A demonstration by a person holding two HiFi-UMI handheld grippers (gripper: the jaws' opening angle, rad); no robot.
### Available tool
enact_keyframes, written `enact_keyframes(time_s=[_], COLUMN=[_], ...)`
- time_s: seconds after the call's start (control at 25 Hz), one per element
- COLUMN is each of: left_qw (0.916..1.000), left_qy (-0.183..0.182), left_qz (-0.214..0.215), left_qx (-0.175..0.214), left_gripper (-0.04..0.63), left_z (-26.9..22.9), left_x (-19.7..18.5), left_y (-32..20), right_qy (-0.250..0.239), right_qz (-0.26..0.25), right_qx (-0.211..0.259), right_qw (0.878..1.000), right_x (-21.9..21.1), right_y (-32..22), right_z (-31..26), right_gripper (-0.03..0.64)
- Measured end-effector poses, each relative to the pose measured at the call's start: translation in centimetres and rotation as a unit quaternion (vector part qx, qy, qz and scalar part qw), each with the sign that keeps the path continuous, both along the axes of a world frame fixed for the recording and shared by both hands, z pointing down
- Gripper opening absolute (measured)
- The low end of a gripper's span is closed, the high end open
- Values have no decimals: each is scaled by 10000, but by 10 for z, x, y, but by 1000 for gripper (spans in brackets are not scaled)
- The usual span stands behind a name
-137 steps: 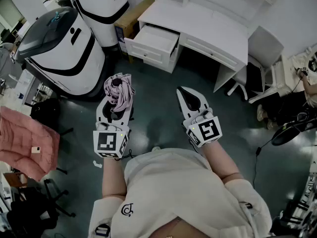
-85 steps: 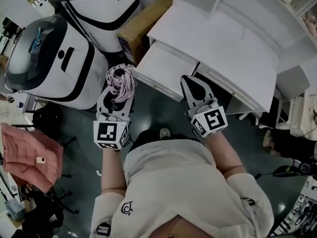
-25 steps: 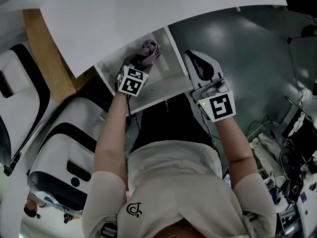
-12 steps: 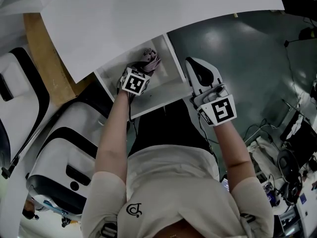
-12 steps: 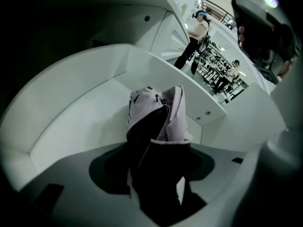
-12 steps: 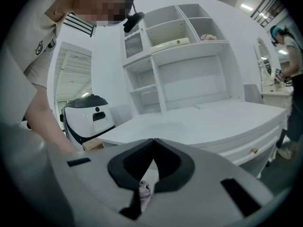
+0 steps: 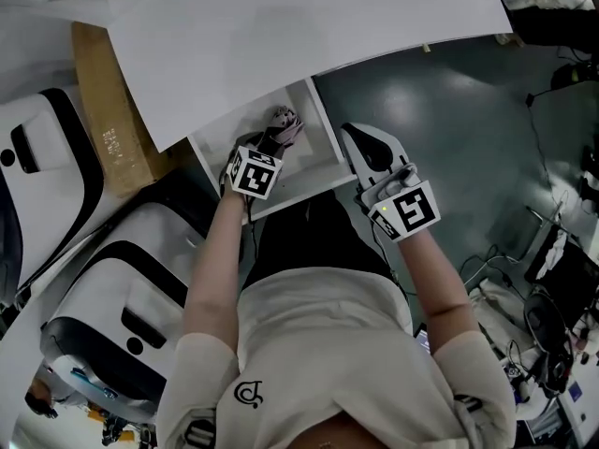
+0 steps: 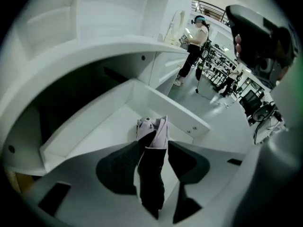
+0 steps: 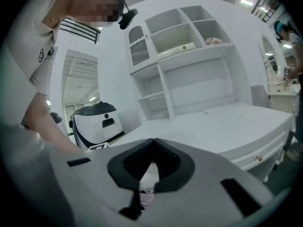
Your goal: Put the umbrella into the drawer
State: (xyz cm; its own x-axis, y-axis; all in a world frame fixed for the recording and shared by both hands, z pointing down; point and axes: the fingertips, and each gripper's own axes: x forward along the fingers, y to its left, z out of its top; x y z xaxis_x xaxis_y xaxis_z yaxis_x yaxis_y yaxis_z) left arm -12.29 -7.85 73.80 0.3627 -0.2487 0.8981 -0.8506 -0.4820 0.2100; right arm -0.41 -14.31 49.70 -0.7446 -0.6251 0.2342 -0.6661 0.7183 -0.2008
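The folded pink umbrella (image 7: 284, 123) lies inside the open white drawer (image 7: 281, 195), its fabric end toward the desk. My left gripper (image 7: 269, 144) hangs over the drawer and points steeply down. In the left gripper view the umbrella's (image 8: 152, 129) dark handle still stands between the jaws of the left gripper (image 8: 155, 144). The jaws are closing, with slim gaps on both sides of the handle and no pad pressing on it. My right gripper (image 7: 357, 138) hovers shut and empty beside the drawer's right corner. Its jaws meet at the tip in the right gripper view (image 9: 152, 143).
The white desk top (image 7: 281, 36) overhangs the drawer's back. A cardboard box (image 7: 110, 138) and a big white machine (image 7: 112, 279) stand at the left. Cables (image 7: 552, 297) lie on the floor at the right. A white shelf unit (image 9: 189, 56) rises behind the desk.
I walked up to the desk with the umbrella held in the left gripper and lowered it into the drawer. Since a second ago the left gripper has lifted off and drawn back slightly.
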Motion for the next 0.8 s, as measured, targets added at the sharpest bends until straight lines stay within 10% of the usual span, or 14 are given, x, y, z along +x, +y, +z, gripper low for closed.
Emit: enact_keyframes(time_s=[0.24, 0.52, 0.8], left_qw=[9976, 9856, 9522], left_qy=[-14, 188, 308], left_qz=[-400, -627, -768], left_qx=[562, 1561, 2939], left_gripper=[21, 12, 11], left_z=[-60, -150, -262], left_x=[-7, -15, -25], left_y=[-8, -20, -40], right_qy=[-40, -23, -35], right_qz=[-251, -411, -605], right_qx=[281, 511, 877], right_qw=[9993, 9978, 9943], right_x=[-14, -18, -23], right_y=[10, 16, 14], right_z=[-37, -74, -111], right_gripper=[6, 6, 6])
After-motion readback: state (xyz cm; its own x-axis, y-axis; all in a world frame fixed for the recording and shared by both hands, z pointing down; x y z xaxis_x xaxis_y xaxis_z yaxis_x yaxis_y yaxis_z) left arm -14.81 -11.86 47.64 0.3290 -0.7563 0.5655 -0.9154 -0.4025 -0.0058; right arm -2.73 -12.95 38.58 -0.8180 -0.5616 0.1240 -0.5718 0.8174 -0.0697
